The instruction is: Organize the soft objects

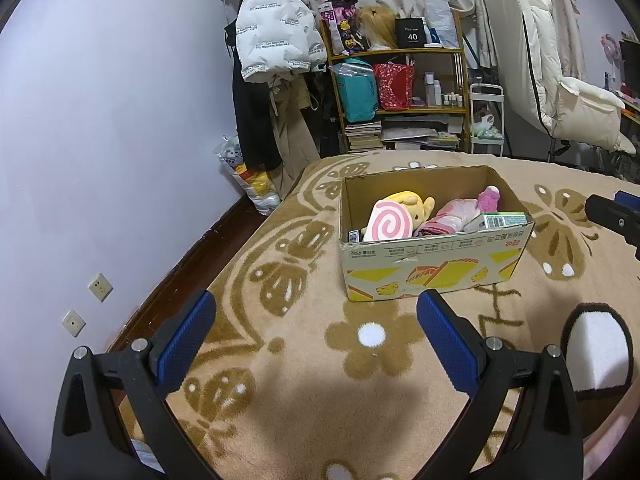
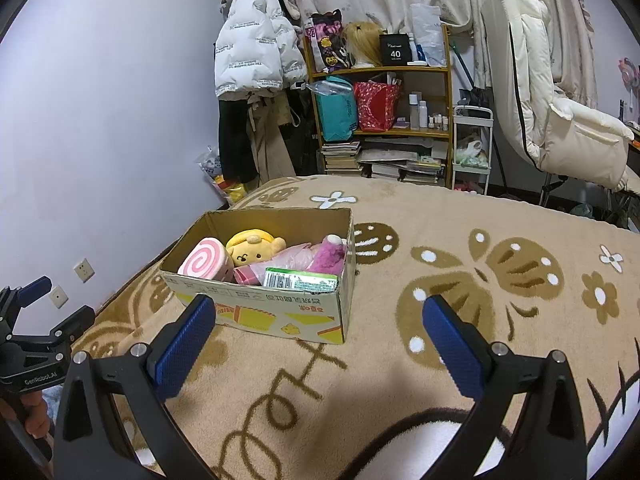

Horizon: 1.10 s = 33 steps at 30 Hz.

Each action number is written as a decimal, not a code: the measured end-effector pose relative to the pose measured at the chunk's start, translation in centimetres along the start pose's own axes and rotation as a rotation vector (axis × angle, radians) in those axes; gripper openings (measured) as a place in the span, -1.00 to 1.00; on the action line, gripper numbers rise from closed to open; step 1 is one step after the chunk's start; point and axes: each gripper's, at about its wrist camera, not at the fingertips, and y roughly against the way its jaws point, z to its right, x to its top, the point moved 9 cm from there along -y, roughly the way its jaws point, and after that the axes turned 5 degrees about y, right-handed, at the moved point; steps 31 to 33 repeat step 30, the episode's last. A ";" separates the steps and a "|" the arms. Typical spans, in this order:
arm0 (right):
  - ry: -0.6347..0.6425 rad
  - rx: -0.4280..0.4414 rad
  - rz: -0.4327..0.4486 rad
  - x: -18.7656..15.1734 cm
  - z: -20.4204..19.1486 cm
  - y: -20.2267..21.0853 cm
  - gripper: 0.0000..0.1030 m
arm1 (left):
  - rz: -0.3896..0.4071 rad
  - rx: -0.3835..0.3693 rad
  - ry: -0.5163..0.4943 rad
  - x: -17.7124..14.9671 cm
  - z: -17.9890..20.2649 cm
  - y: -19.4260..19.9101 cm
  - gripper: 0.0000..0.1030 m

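Both claws wide open, nothing held.
Left claw [image 1: 316, 336] and right claw [image 2: 318, 334] hover over the blanket [image 2: 460, 360], box [image 1: 432, 264] of plushies at 12 o'clock.

My left hand-held gripper [image 1: 316, 312] is a black plastic frame with two angled arms, each carrying a blue pad of finely ribbed rubber and fixed with round silver screws at the joints, with triangular cut-outs lower in the frame. My right hand-held gripper [image 2: 320, 318] is built the same. From the right wrist camera, the left unit's side shows white "GenRobot.AI" lettering.
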 end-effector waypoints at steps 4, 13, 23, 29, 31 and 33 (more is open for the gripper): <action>0.000 0.000 -0.001 0.0 0.0 0.0 1.00 | -0.001 -0.002 0.001 0.0 0.0 0.0 0.94; 0.000 -0.001 -0.002 0.0 0.1 0.0 1.00 | -0.004 -0.004 -0.004 -0.1 0.2 0.1 0.94; 0.001 -0.001 -0.002 0.1 0.1 0.0 1.00 | -0.003 -0.005 -0.005 -0.1 0.2 0.0 0.94; 0.001 0.000 -0.002 0.0 0.2 0.0 1.00 | -0.003 -0.006 -0.004 -0.1 0.2 0.0 0.94; 0.001 0.000 -0.002 0.1 0.1 0.0 1.00 | -0.003 -0.006 -0.005 -0.1 0.2 0.0 0.94; 0.001 0.000 -0.002 0.1 0.1 0.0 1.00 | -0.003 -0.006 -0.005 -0.1 0.2 0.0 0.94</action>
